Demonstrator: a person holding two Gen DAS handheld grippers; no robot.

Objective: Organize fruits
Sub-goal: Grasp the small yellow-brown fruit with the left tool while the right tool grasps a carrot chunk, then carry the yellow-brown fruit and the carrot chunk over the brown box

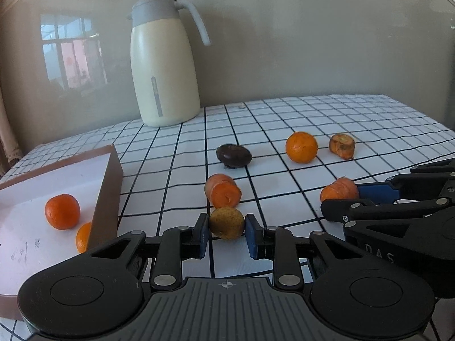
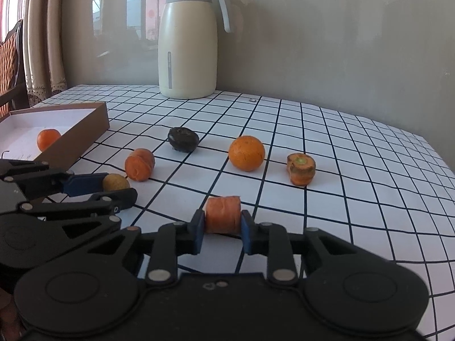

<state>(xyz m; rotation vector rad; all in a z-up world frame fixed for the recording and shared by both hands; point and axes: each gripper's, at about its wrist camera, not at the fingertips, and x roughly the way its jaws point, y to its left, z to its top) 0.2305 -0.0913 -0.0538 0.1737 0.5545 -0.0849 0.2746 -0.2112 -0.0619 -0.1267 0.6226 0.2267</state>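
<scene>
On the gridded tablecloth (image 1: 284, 119), the left gripper (image 1: 227, 231) pinched a small yellow-brown fruit (image 1: 227, 222) beside the brown box (image 1: 106, 196), while the right gripper (image 2: 222, 224) clamped a carrot chunk (image 2: 222, 213) between its pads.

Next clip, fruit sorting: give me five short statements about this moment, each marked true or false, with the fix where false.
1. The left tool is shut on the yellowish-brown fruit. True.
2. The right tool is empty. False: it is shut on a carrot piece.
3. Two oranges lie in the box. True.
4. The jug lies on its side. False: it stands upright by the wall.
5. The dark fruit is in the box. False: it rests on the checked cloth.
</scene>
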